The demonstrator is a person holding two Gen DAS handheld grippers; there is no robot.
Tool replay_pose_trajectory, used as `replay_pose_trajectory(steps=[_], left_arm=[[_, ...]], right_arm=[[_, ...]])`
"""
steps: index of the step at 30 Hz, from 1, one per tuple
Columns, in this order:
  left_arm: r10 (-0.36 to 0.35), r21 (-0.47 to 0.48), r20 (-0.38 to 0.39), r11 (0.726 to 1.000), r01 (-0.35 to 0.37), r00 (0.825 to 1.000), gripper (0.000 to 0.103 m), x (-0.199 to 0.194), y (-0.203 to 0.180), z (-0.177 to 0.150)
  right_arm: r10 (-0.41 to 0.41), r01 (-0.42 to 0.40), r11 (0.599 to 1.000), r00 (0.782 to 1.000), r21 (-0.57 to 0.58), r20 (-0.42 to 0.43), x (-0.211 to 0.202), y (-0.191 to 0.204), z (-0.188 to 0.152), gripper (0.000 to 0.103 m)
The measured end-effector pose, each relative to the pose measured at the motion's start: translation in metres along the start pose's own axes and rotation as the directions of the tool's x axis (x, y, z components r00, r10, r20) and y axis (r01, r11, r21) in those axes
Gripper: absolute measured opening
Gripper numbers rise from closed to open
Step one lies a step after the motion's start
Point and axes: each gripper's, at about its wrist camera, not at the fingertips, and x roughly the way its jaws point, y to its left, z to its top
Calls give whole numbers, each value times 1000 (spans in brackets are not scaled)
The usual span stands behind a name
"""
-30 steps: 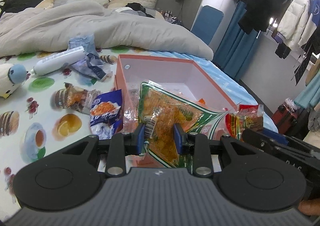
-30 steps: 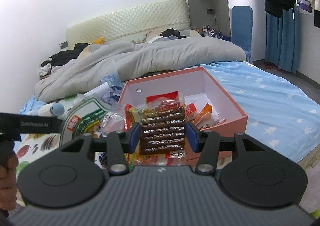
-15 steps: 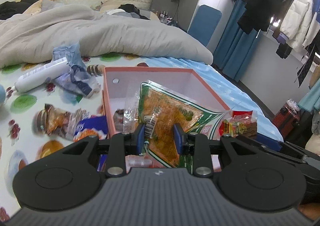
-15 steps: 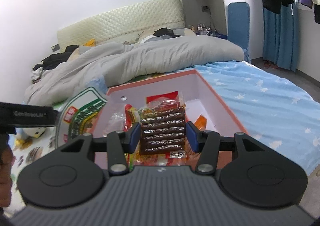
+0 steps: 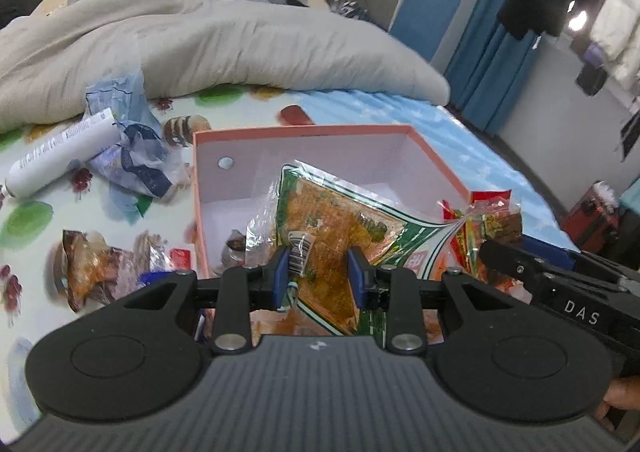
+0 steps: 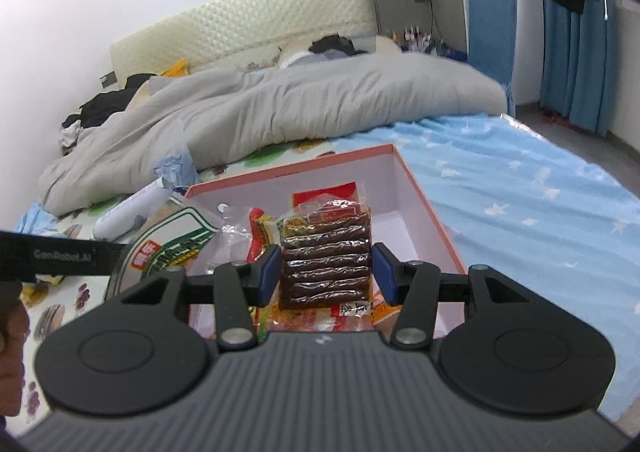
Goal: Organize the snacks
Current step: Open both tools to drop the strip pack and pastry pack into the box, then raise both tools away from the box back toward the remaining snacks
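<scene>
An open pink box (image 5: 304,130) with white inner walls sits on the bed. My left gripper (image 5: 318,272) is shut on a green-and-white snack bag (image 5: 340,228) with orange contents, held tilted over the box's near left part. In the right wrist view my right gripper (image 6: 326,272) is shut on a clear pack of brown sticks (image 6: 326,252) with a red top, above the box (image 6: 424,204). The green bag (image 6: 172,240) shows at the left there, and the stick pack (image 5: 496,220) at the right of the left wrist view. A few wrappers lie inside the box.
Left of the box lie a white tube (image 5: 56,156), a crumpled blue wrapper (image 5: 128,148) and loose snack packs (image 5: 92,268) on the printed sheet. A grey duvet (image 5: 200,48) lies behind. Blue starred bedding (image 6: 520,192) runs right. A red suitcase (image 5: 592,212) stands beyond the bed edge.
Both grippers have moved forward with their packs, from short of the box to over it. The box now looks larger and nearer in both views. Neither grip has changed.
</scene>
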Motion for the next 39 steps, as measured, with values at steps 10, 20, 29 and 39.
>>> replay_pose_trajectory(steps=[10,20,29,39], left_arm=[[35,-49,-78,998,-39,996,39,28,17,27],[31,-47,-11,998,-31,999,57,9,19,28],[9,-17,67,1000,-8,998,57,-17,16,21],[32,-19,145,999,-30,989,57,-41,30,-12]], right_arm=[[2,-1,1000,996,9,-93,38,-8,9,53],[-32,35,999,997,32,-74,38,-8,15,69],[-13,14,999,999,49,-37,22,-8,15,69],[0,-1,999,1000,40,19,-1,12,-10,69]])
